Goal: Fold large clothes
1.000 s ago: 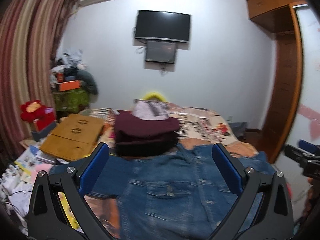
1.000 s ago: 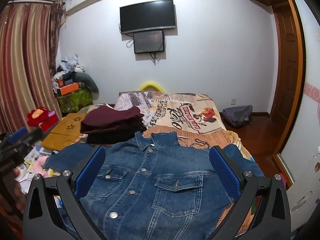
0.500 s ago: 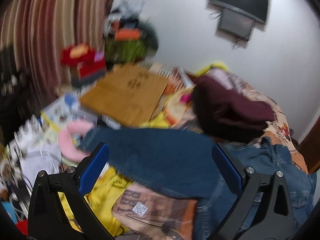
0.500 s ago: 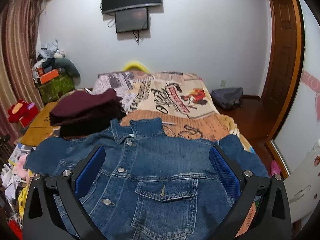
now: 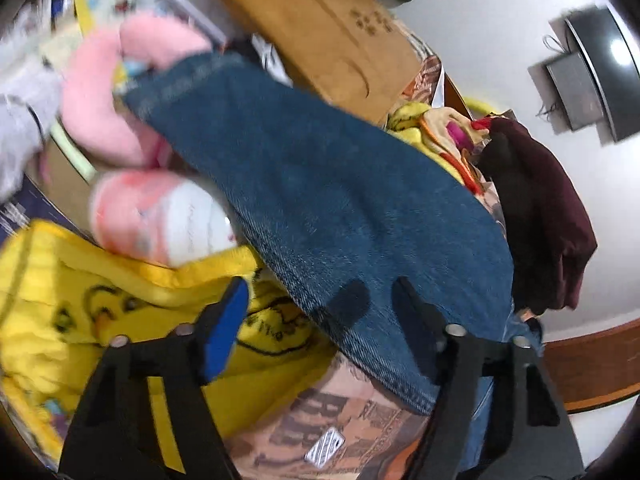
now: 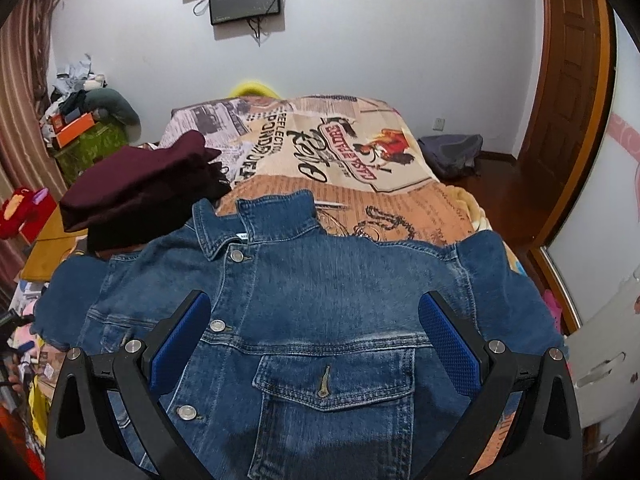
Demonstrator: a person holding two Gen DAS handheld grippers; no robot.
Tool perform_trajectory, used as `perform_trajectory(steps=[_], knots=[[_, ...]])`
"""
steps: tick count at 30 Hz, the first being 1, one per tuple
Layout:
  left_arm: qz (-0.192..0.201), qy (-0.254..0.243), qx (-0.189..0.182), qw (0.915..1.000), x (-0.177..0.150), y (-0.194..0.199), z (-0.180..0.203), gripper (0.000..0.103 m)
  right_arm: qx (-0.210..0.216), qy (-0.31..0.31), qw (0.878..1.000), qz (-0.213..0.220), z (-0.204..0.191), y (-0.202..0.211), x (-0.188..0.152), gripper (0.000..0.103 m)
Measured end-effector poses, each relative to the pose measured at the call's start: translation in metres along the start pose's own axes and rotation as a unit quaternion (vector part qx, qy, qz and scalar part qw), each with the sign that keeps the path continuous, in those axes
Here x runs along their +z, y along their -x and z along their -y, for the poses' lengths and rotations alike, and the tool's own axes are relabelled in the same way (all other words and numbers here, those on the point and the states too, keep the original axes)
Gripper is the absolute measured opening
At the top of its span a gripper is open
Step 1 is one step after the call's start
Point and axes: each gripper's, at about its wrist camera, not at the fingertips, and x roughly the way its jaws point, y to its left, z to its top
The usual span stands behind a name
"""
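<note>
— Jacket (image 6: 320, 320)?
— Spread flat on bed (image 6: 360, 152), collar toward wall.
— Right gripper (image 6: 316, 344)?
— Wide open above chest pocket, holding nothing.
— Left gripper (image 5: 320, 312)?
— Parted, straddling sleeve (image 5: 320, 184) edge; contact unclear, view blurred.

My left tool (image 5: 320, 304) sits low in the frame, tilted, its fingers parted; the blue-padded finger (image 5: 224, 332) shows at lower centre-left, the other finger (image 5: 416, 324) at lower centre-right, dark side toward me; my right tool (image 6: 314, 338) is level along the bottom of its frame, fingers spread wide, blue pads (image 6: 448, 344) facing inward.
</note>
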Motion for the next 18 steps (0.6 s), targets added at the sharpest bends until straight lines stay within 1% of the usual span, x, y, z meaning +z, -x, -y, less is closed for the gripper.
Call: perform_trajectory(steps=[3,5,6,8,9,11,14,16,18], knots=[[-0.002,0.013,-0.009,0.9999,0.001,-0.01,-0.003,0.058,-0.002,0.0,1.0,-0.007,-0.002,-0.006,0.002,0.103],[0.004,0.007,0.0,1.0,0.003,-0.015,0.0,0.045,-0.001,-0.001,1.0,-0.01,-0.004,-0.01,0.002,0.103],[0.009,0.002,0.012,0.9999,0.004,-0.015,0.003,0.042,-0.001,-0.001,1.0,-0.012,-0.004,-0.011,0.003,0.103],[0.028,-0.01,0.047,0.9985,0.005,-0.016,0.01,0.033,-0.001,-0.001,1.0,-0.014,-0.003,-0.011,0.003,0.103],[0.036,-0.022,0.062,0.9972,0.006,-0.015,0.014,0.031,-0.001,0.0,1.0,-0.015,-0.004,-0.011,0.003,0.103],[0.053,-0.053,0.098,0.9924,0.005,-0.012,0.029,0.025,0.0,-0.001,1.0,-0.014,-0.005,-0.009,0.003,0.103],[0.081,-0.104,0.126,0.9833,0.003,0.0,0.055,0.016,0.004,0.0,1.0,-0.011,-0.006,-0.004,0.003,0.103],[0.106,-0.137,0.128,0.9765,0.0,0.015,0.077,0.014,0.005,0.006,1.0,-0.009,-0.006,0.0,0.004,0.103],[0.133,-0.172,0.122,0.9685,-0.005,0.036,0.106,0.014,0.006,0.011,1.0,-0.004,-0.007,0.004,0.006,0.103]])
